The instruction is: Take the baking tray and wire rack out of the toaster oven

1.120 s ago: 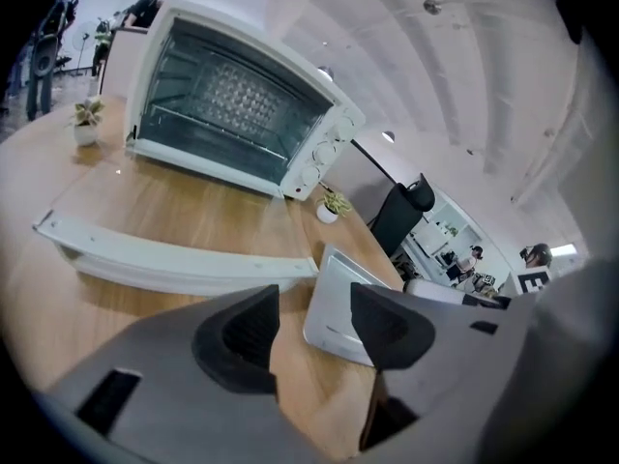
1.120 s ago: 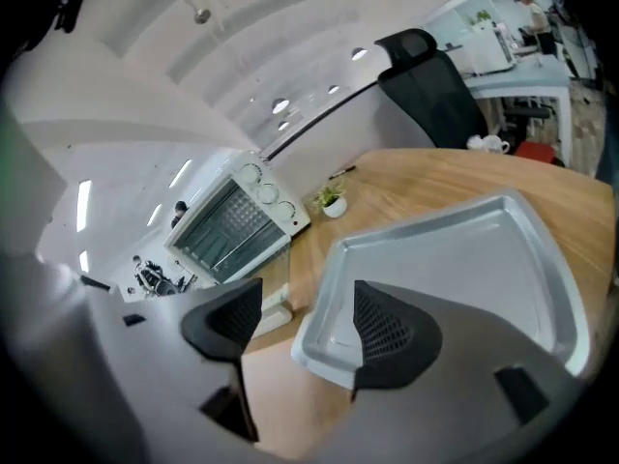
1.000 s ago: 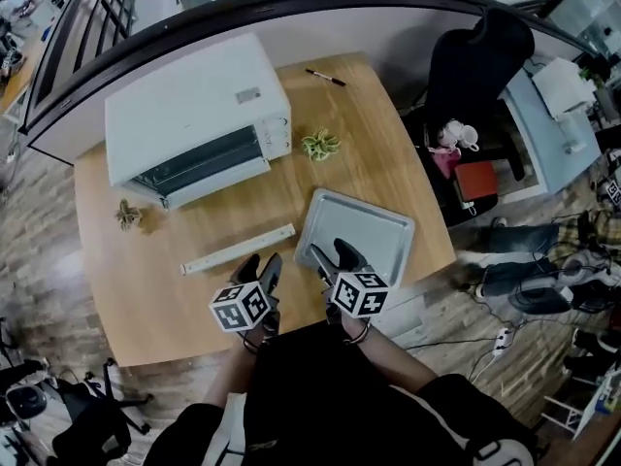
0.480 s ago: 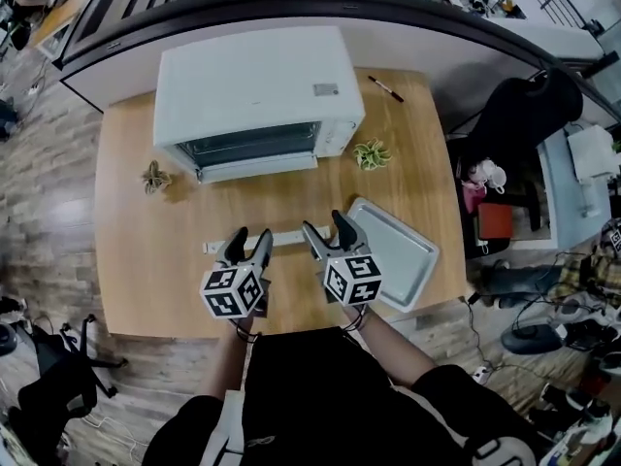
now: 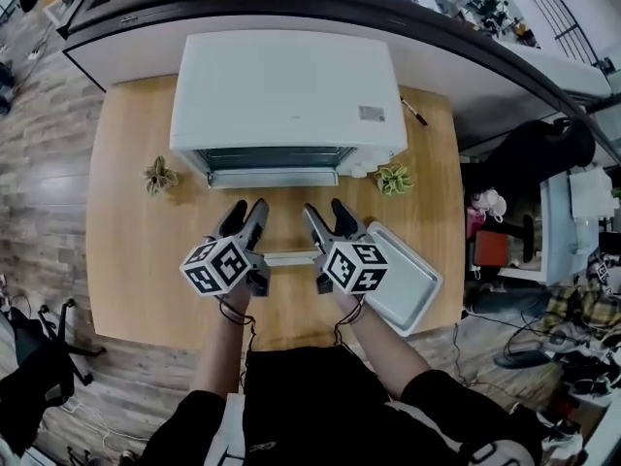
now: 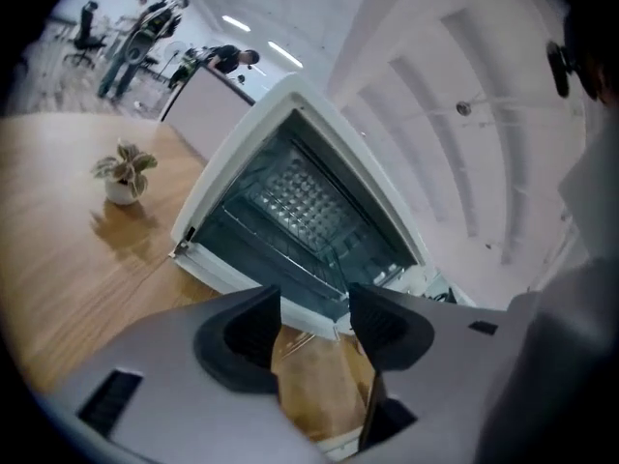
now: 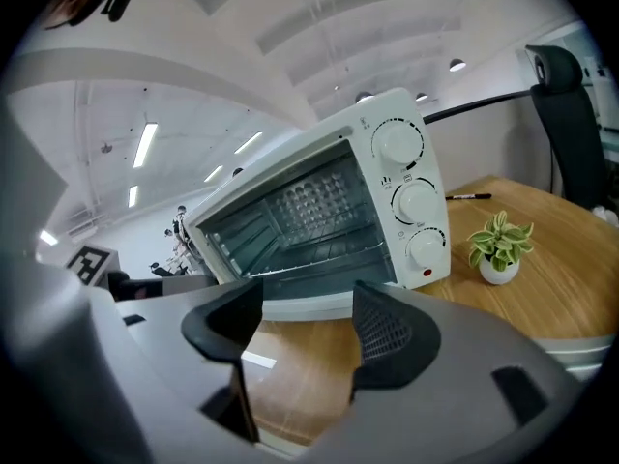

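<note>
The white toaster oven [image 5: 289,90] stands at the back of the wooden table [image 5: 126,260] with its door folded down toward me. Its wire rack [image 7: 324,247] sits on the rails inside. The grey baking tray [image 5: 406,282] lies empty on the table at the right, beside my right hand. My left gripper [image 5: 246,212] and right gripper [image 5: 326,212] hover side by side just in front of the oven door, both open and empty. In the gripper views, the left gripper [image 6: 311,307] and the right gripper [image 7: 308,307] each frame the oven opening.
A long white strip [image 5: 291,257] lies on the table under and between the grippers. Small potted plants stand left [image 5: 160,175] and right [image 5: 393,178] of the oven. A pen [image 5: 414,112] lies near the back right corner. The oven knobs [image 7: 411,201] are on its right side.
Both grippers have moved away from the baking tray and forward to the oven's front, staying open. The oven now sits centred ahead of them.
</note>
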Action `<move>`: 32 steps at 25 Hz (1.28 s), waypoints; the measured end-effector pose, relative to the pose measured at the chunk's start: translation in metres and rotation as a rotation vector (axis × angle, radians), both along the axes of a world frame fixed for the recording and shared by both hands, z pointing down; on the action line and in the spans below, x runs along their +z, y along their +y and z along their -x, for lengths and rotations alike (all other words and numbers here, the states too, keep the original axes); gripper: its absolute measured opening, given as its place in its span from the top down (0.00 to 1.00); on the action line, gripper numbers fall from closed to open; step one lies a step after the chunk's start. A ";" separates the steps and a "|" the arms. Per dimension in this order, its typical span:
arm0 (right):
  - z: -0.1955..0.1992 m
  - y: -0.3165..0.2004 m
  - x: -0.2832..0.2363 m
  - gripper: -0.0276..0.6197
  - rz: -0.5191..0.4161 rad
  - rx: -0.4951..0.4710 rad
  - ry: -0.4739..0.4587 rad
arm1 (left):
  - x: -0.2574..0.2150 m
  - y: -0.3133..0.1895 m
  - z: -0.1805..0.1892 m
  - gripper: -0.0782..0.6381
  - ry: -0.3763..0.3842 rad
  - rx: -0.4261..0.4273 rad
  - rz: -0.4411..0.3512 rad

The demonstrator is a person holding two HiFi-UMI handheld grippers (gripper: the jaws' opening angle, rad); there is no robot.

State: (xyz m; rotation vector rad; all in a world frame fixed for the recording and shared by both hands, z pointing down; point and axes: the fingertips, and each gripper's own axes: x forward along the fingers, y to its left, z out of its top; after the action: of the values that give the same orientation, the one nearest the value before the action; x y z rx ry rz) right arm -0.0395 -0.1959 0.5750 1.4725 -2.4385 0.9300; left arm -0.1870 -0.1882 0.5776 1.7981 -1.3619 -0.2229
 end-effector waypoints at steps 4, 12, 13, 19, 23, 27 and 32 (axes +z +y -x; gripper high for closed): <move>0.009 -0.033 0.006 0.50 0.050 0.077 -0.126 | 0.009 -0.027 0.017 0.57 0.117 -0.066 0.015; 0.034 -0.092 0.020 0.52 0.165 0.220 -0.448 | 0.032 -0.080 0.032 0.57 0.274 -0.162 0.024; 0.037 -0.098 0.025 0.52 0.182 0.236 -0.470 | 0.035 -0.086 0.033 0.57 0.297 -0.180 0.030; 0.034 -0.120 0.057 0.52 0.253 0.328 -0.541 | 0.052 -0.109 0.041 0.57 0.391 -0.246 0.051; 0.029 -0.135 0.065 0.53 0.248 0.358 -0.556 | 0.062 -0.117 0.047 0.57 0.418 -0.276 0.053; 0.025 -0.146 0.069 0.57 0.244 0.385 -0.592 | 0.063 -0.126 0.052 0.57 0.476 -0.310 0.035; 0.024 -0.154 0.068 0.69 0.232 0.381 -0.611 | 0.060 -0.132 0.063 0.67 0.506 -0.341 -0.002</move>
State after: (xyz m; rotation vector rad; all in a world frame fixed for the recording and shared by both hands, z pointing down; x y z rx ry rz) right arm -0.0637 -0.3494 0.6427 1.7973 -2.3087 1.9151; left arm -0.2498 -0.3204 0.6381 1.3699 -1.2782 -0.8029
